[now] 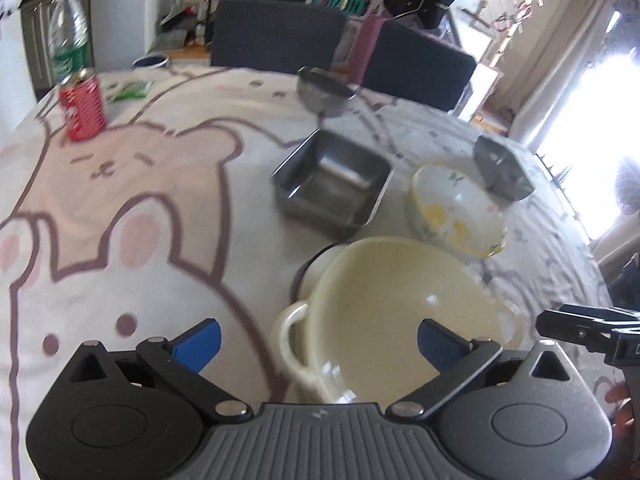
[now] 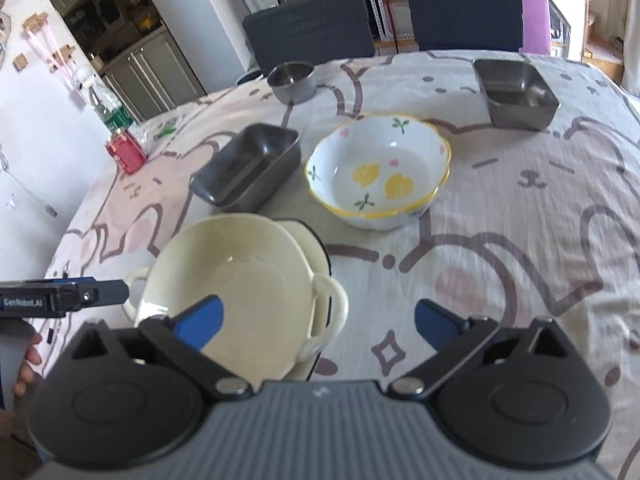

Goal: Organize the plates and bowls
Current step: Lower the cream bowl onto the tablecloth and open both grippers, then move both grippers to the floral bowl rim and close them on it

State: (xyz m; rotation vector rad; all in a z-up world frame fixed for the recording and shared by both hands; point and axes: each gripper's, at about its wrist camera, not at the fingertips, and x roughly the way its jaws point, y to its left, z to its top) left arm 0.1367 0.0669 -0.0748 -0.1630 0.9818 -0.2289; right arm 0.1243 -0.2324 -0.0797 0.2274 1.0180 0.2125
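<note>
A cream two-handled bowl rests in a white dark-rimmed dish at the table's near side. My left gripper is open, and the bowl's left handle lies between its blue pads untouched. My right gripper is open too, just behind the bowl's right handle. Beyond stand a flowered bowl, two square steel dishes and a round steel bowl.
A red can and a water bottle stand at the far left of the cartoon tablecloth. Two dark chairs are behind the table. A hand shows at the left edge.
</note>
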